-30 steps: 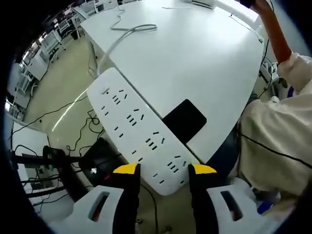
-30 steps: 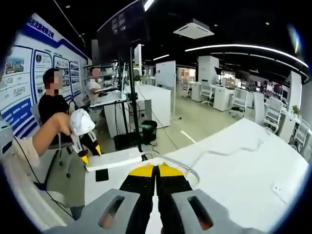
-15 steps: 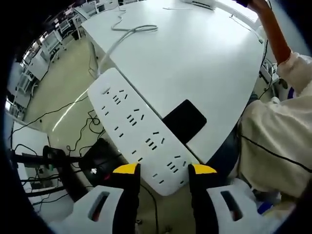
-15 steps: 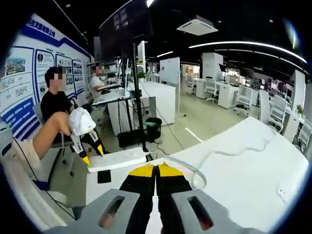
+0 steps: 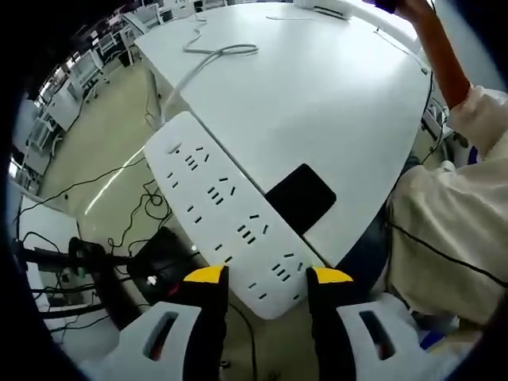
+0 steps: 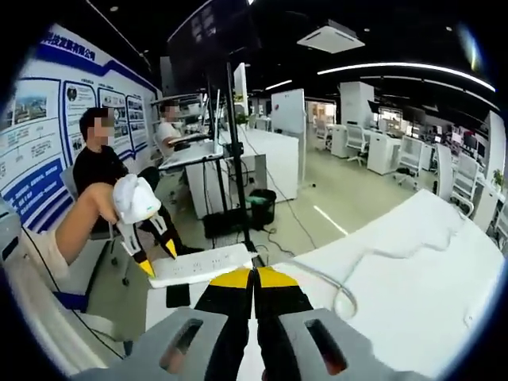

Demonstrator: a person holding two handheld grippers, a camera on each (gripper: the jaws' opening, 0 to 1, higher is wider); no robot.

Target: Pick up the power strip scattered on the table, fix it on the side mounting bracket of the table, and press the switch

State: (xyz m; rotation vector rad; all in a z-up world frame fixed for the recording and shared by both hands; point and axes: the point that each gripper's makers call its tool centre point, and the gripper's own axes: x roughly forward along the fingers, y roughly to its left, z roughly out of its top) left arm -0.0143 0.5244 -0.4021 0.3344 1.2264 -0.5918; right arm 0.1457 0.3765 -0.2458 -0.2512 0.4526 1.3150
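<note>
Your left gripper (image 5: pixel 260 276) was clamped across one end of the power strip (image 5: pixel 222 210), which hung past the bench (image 5: pixel 317 95) edge with open floor and loose cables (image 5: pixel 131 214) beneath, its own cord (image 5: pixel 208 54) trailing back across the bench top. To seat it well, I judged you needed to keep it level and parallel to that edge while finding the side bracket, which I could not make out. A black pad (image 5: pixel 300 196) lay just beside the strip. Your right gripper (image 6: pixel 255 277) hovered over the bench with jaws together, empty, well clear.

Left gripper (image 5: pixel 259 275) gripping, right gripper (image 6: pixel 255 275) closed
</note>
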